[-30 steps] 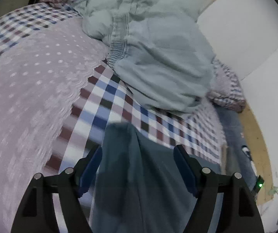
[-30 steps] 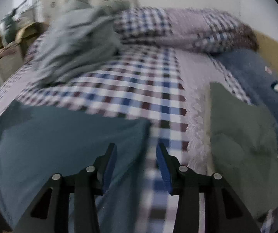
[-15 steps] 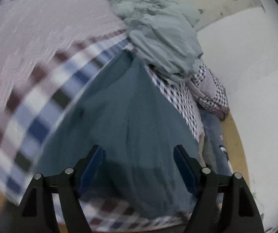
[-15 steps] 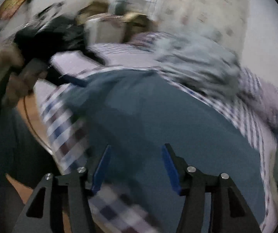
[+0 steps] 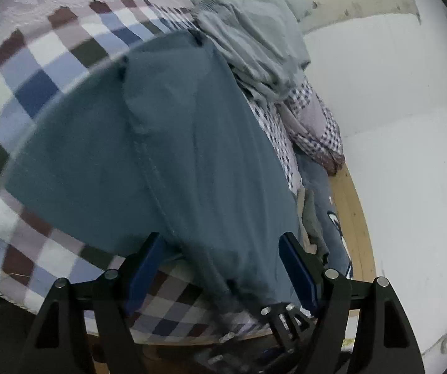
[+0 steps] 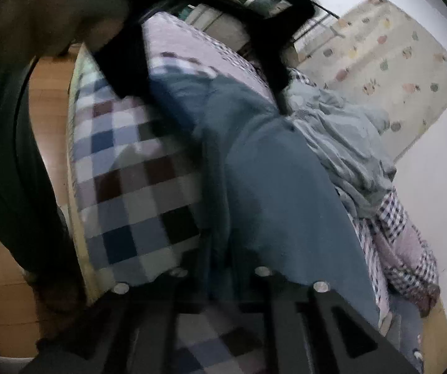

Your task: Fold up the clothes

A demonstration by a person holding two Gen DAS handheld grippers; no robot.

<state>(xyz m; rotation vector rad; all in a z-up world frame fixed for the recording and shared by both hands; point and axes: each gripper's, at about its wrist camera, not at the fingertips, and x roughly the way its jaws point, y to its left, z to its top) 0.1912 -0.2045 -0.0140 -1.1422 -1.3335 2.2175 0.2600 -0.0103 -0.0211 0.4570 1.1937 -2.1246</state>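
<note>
Now, through my left wrist camera, my left claw [image 5: 220, 268] stands wide open with the near hem of the teal garment [image 5: 167, 155] lying between its blue fingers [image 5: 298, 274]; they do not pinch it, so I hold nothing there. A second ago only a narrow corner of that garment showed in this view; it now spreads broad across the checked bedspread [image 5: 36, 87], a stitched seam running from near to far, its far end touching the crumpled pale grey clothes [image 5: 248, 40] heaped toward the far right. A checked pillow [image 5: 317, 131] lies right of it, against the white wall [image 5: 395, 155]. The view has swung low to the near edge of the bed.

Through my right wrist camera, blurred, my right claw [image 6: 220, 283] sits at the near end of the same teal garment [image 6: 279, 193]. Its fingertips are lost in dark cloth and shadow, so I cannot tell whether it is pinched shut or gaping. A second ago its fingers stood plainly apart above the bedspread; that has gone from sight. The other gripper's dark frame [image 6: 123, 62] crosses the far left, and the pale grey heap [image 6: 342, 143] lies far right.

To my judgement, both claws have come to the garment's near edge, which suits taking hold for a fold, though the cloth lies spread and no fold shows.
</note>
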